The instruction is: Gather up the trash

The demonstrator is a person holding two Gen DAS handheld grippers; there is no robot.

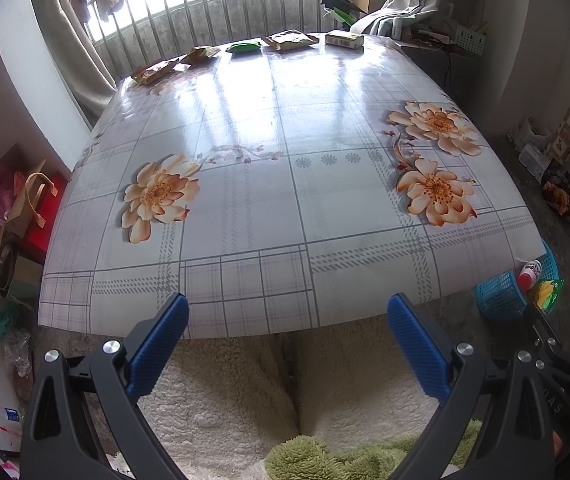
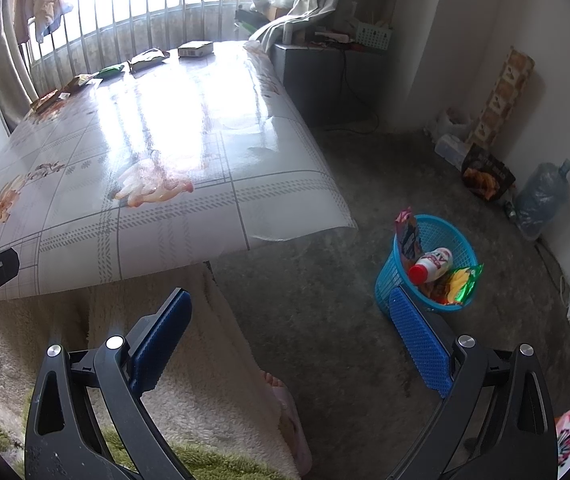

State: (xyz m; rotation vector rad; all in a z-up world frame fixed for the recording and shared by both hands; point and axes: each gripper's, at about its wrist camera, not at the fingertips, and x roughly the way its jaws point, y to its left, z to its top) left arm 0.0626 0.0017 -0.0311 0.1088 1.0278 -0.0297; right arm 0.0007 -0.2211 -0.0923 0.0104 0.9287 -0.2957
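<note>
Several snack wrappers lie in a row along the far edge of the floral table [image 1: 285,200]: a brown packet [image 1: 153,71], a green packet [image 1: 245,47], a tan packet [image 1: 291,40] and a small box [image 1: 344,38]. They also show in the right wrist view, the box [image 2: 195,48] at the far end. A blue basket [image 2: 429,264] stands on the floor right of the table and holds a white bottle [image 2: 431,266] and wrappers. My left gripper [image 1: 287,312] is open and empty at the near table edge. My right gripper [image 2: 289,308] is open and empty, left of the basket.
A cream fleece blanket [image 1: 237,392] covers the lap below the near edge. Bags and boxes [image 1: 17,208] crowd the floor at left. A water jug [image 2: 541,196] and a dark bag [image 2: 485,178] stand by the right wall. Window bars [image 1: 221,4] run behind the table.
</note>
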